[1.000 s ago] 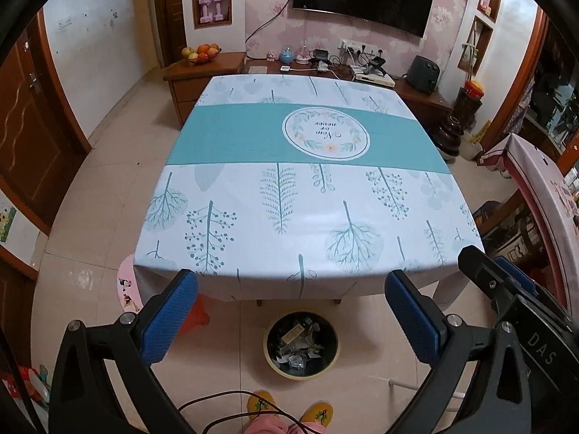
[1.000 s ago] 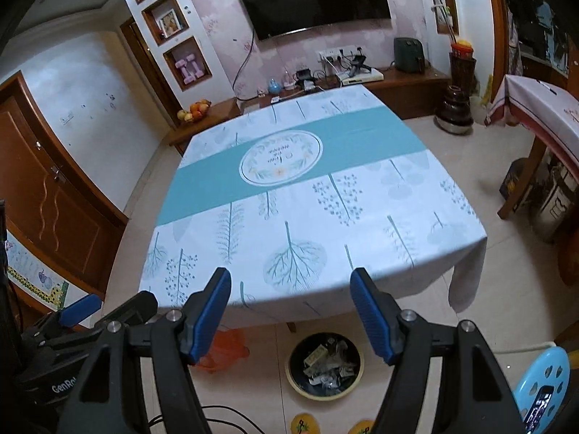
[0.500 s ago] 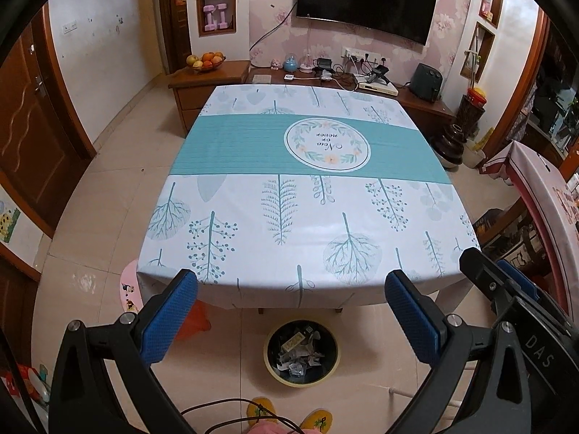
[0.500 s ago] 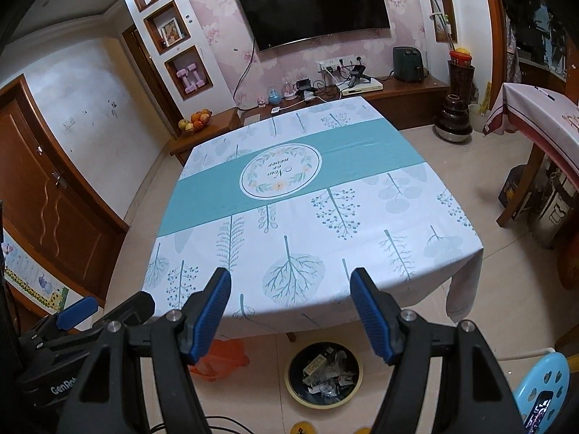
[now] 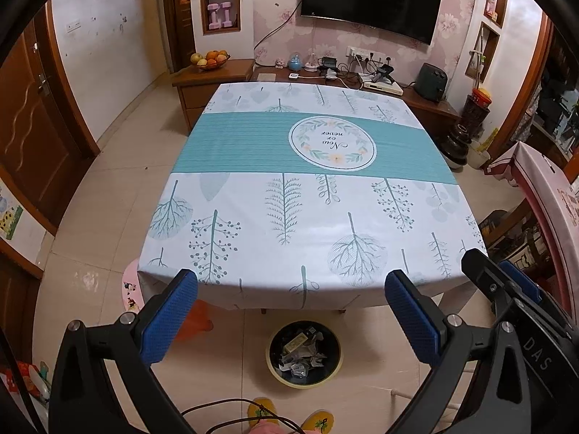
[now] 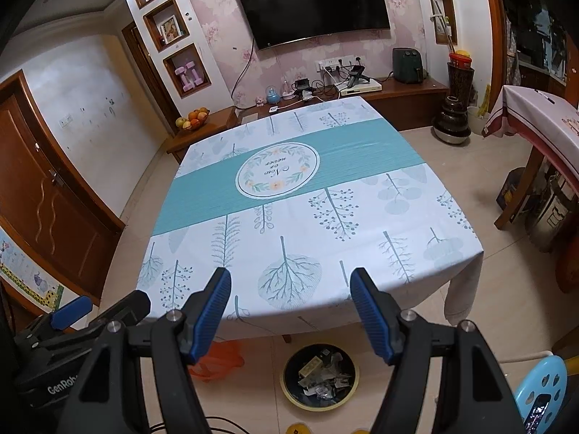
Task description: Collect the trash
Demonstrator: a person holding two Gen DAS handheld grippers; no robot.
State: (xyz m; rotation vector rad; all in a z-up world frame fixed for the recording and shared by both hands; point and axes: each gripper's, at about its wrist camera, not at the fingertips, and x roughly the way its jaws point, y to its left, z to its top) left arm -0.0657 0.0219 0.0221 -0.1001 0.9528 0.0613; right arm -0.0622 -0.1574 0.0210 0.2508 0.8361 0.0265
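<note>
A round black trash bin (image 5: pixel 304 352) (image 6: pixel 320 374) with a yellow rim holds crumpled paper scraps; it stands on the tiled floor just in front of the table's near edge. The table (image 5: pixel 289 199) (image 6: pixel 289 217) wears a white and teal leaf-print cloth, and nothing lies on it. My left gripper (image 5: pixel 291 285) hovers open over the near table edge, above the bin, with nothing between its blue pads. My right gripper (image 6: pixel 289 278) is also open and empty, beside the left one and over the same edge.
An orange bag (image 5: pixel 195 320) (image 6: pixel 220 356) lies on the floor under the table's left corner, next to a pink stool (image 5: pixel 130 289). A blue stool (image 6: pixel 542 387) stands at the near right. A second covered table (image 6: pixel 535 115) is to the right. Yellow slippers (image 5: pixel 260 410) show below.
The table and the bin sit slightly lower in both views than a second ago. Both grippers stay open and empty.
</note>
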